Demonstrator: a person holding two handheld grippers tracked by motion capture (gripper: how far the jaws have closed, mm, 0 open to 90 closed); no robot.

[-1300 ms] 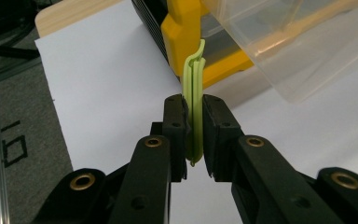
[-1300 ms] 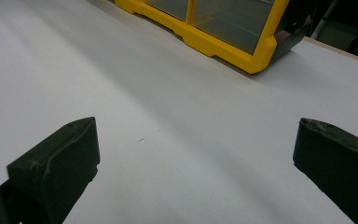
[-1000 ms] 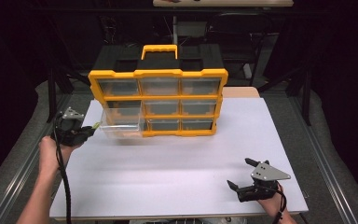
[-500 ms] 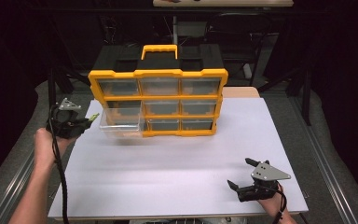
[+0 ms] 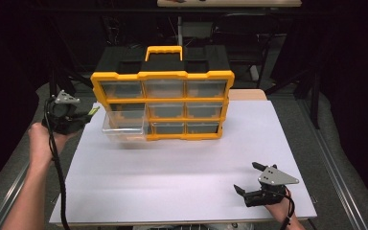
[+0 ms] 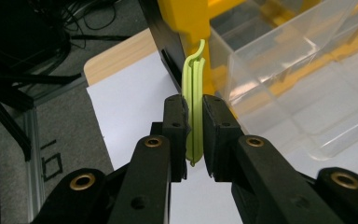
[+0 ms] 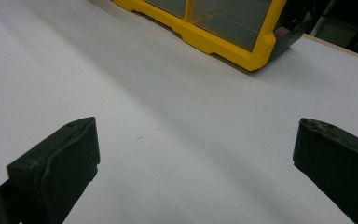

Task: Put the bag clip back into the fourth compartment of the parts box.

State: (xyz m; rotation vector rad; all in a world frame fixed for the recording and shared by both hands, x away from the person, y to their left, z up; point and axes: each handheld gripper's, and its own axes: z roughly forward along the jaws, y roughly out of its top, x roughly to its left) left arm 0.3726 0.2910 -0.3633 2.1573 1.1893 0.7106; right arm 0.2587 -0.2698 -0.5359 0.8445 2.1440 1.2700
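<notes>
Over the white desk's left edge, the left tool pinched a slim light-green plastic clip; the right tool gaped wide.

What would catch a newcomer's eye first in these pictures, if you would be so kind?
First the yellow-framed organizer standing at the back of the white table, with one clear drawer pulled out at its lower left. Next the left gripper, held just left of that drawer, pinching a thin light-green clip upright between its jaws. The right gripper rests open near the table's front right corner.
</notes>
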